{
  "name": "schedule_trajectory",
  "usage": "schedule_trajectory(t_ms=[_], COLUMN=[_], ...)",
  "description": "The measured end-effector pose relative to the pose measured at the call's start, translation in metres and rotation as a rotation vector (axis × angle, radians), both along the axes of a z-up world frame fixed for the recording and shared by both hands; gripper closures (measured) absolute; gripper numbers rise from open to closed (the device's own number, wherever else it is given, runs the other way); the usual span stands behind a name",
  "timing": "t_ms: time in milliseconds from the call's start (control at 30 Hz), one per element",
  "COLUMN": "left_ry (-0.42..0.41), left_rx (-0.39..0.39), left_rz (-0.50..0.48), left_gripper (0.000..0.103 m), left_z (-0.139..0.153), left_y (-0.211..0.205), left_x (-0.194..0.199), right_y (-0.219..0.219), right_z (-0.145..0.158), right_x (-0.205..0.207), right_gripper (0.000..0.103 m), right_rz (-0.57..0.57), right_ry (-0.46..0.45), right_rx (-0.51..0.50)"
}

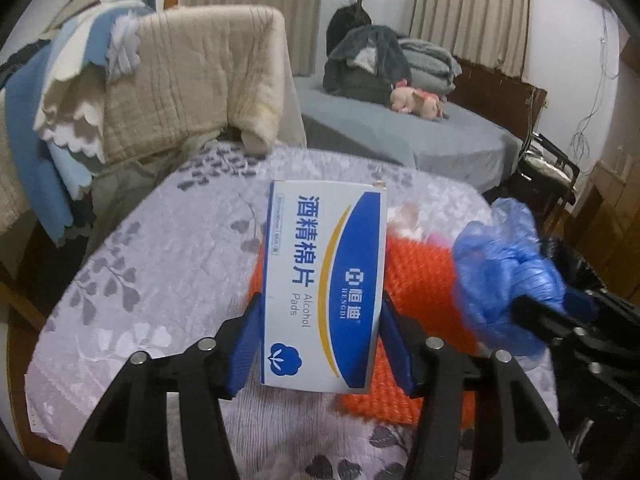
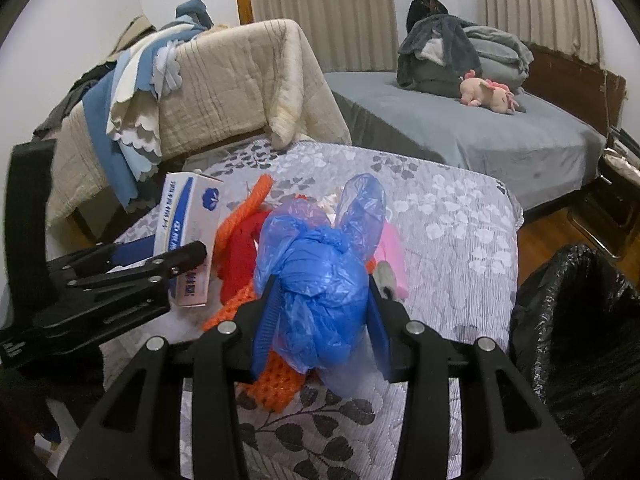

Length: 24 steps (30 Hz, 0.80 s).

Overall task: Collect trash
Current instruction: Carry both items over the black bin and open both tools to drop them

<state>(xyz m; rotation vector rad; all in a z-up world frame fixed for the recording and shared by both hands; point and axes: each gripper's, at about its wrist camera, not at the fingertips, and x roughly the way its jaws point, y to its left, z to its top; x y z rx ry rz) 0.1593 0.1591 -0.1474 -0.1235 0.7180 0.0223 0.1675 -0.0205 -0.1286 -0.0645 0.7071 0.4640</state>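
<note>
Clearance over the counter: crowded centre, open edges

Left tongs (image 1: 320, 344), gripping the alcohol pads box (image 1: 326, 280), and right tongs (image 2: 320, 320), clamped on the blue plastic bag (image 2: 320, 276), sat close together above the orange netting (image 1: 424, 276). Bare patterned counter (image 2: 452, 232) lay open toward the right and far edge. A black-lined bin (image 2: 580, 320) stood just beside the right edge; a quilt-draped chair (image 2: 240, 92) blocked the far left.
</note>
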Motion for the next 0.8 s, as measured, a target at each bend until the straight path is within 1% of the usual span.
schedule_trajectory(t_ms=[200,367,600,800], left_ry=[-0.023,-0.035,-0.062,-0.072], left_rx=[0.001,0.008,0.0,-0.015], left_rz=[-0.009,-0.037,-0.119,-0.201], left_gripper=[0.048,0.048,0.048,0.048], left_z=[0.025,0.037,0.05,0.054], left_y=[-0.009,-0.028,-0.069,-0.11], left_x=[-0.015,-0.022,-0.027,-0.026], right_y=[-0.01,-0.029,-0.073,-0.12], right_z=[0.018,0.032,0.047,0.049], right_x=[-0.011,-0.019,-0.032,-0.039], right_gripper=[0.063,0.063,0.063,0.063], right_rz=[-0.004,-0.033,-0.112,-0.212], right_ry=[-0.028,-0.044,-0.079,-0.092], right_rx=[0.029,0.044,0.057,0.048])
